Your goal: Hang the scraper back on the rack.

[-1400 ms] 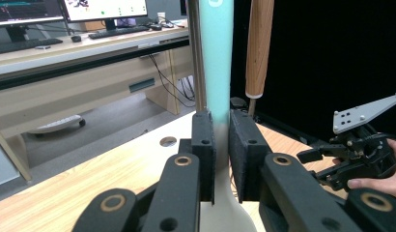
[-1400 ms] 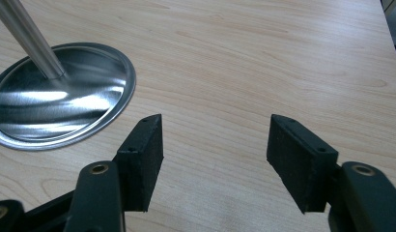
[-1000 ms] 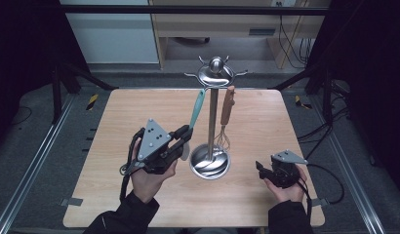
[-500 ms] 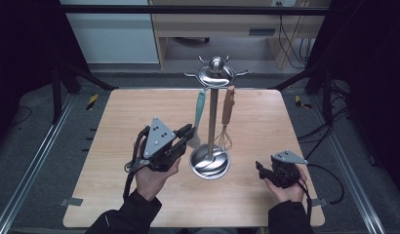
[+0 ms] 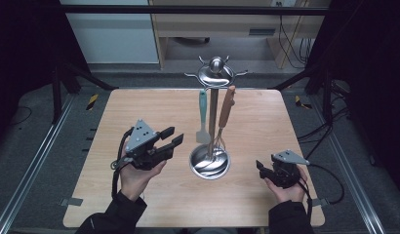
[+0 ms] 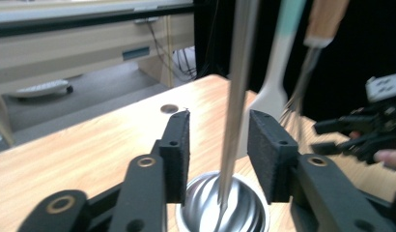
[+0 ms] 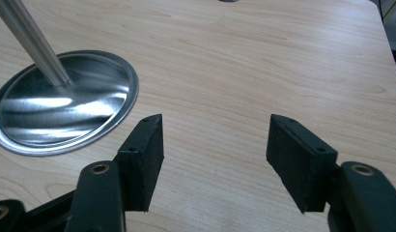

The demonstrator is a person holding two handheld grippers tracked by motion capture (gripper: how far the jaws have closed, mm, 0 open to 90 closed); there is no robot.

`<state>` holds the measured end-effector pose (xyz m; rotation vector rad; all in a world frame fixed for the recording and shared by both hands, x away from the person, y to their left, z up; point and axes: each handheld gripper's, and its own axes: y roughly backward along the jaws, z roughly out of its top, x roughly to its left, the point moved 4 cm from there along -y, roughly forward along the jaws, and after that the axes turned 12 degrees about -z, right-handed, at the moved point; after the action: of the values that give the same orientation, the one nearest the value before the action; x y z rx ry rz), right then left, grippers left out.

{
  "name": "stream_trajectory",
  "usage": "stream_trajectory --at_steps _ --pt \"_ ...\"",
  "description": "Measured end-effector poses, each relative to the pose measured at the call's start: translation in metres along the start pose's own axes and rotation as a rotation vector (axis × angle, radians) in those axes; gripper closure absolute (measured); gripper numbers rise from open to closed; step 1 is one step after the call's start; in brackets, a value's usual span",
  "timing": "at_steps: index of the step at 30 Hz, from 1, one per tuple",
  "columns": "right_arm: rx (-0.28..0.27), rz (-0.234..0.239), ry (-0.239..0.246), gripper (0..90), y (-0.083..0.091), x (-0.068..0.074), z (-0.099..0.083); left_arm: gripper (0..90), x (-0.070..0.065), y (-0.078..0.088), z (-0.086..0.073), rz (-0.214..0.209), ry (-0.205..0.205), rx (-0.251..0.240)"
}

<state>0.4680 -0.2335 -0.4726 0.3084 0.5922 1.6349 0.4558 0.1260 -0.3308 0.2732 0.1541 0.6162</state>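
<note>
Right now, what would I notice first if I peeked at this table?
The shiny metal stand in the middle of the wooden table, with a teal-handled spatula and a wooden-handled whisk hanging from it. The left gripper sits open beside it, holding nothing.

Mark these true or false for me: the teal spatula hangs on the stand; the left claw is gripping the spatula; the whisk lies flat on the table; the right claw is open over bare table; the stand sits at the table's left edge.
1. The teal spatula hangs on the stand: true.
2. The left claw is gripping the spatula: false. Its jaws have just been opening and hold nothing; it sits left of the stand.
3. The whisk lies flat on the table: false. It hangs from the stand by its wooden handle.
4. The right claw is open over bare table: true.
5. The stand sits at the table's left edge: false. It stands near the middle.
</note>
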Motion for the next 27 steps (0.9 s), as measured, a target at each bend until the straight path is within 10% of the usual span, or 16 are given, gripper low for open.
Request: stream_trajectory --at_steps 16,27 --pt "-0.065 0.033 0.016 56.3 0.013 0.006 0.012 54.3 0.062 0.034 -0.093 0.106 0.040 0.164" --pt "-0.127 0.054 -0.025 70.4 0.030 0.002 0.032 50.6 0.077 0.053 -0.133 0.142 0.077 0.222"
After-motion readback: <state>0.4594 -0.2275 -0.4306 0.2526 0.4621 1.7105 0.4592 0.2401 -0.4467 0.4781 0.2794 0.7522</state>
